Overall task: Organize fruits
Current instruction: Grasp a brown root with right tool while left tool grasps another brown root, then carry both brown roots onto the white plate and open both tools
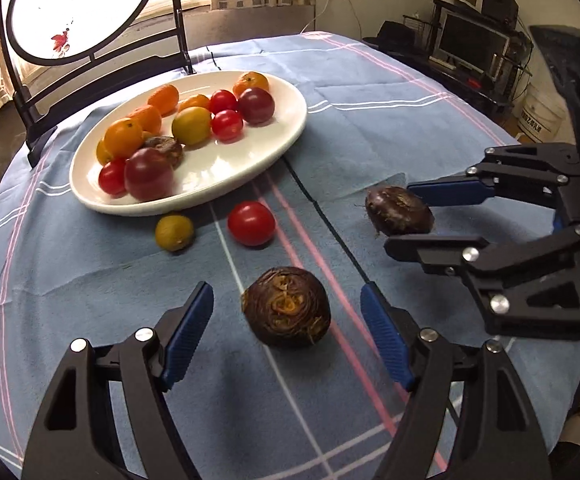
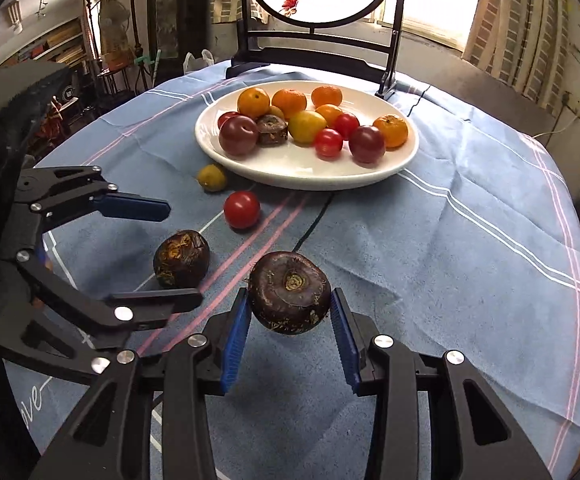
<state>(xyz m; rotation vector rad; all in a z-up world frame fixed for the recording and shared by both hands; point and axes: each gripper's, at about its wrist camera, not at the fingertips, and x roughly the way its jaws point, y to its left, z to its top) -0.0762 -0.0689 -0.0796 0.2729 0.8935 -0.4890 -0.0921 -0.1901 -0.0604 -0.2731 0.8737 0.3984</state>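
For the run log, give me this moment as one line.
right gripper: shut on dark chestnut, lifted | left gripper: open around second chestnut | plate: part filled

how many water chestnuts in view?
3. One on the plate beside a plum; one on the cloth between the open left gripper's pads; one held by the right gripper. Fruit may hide more.
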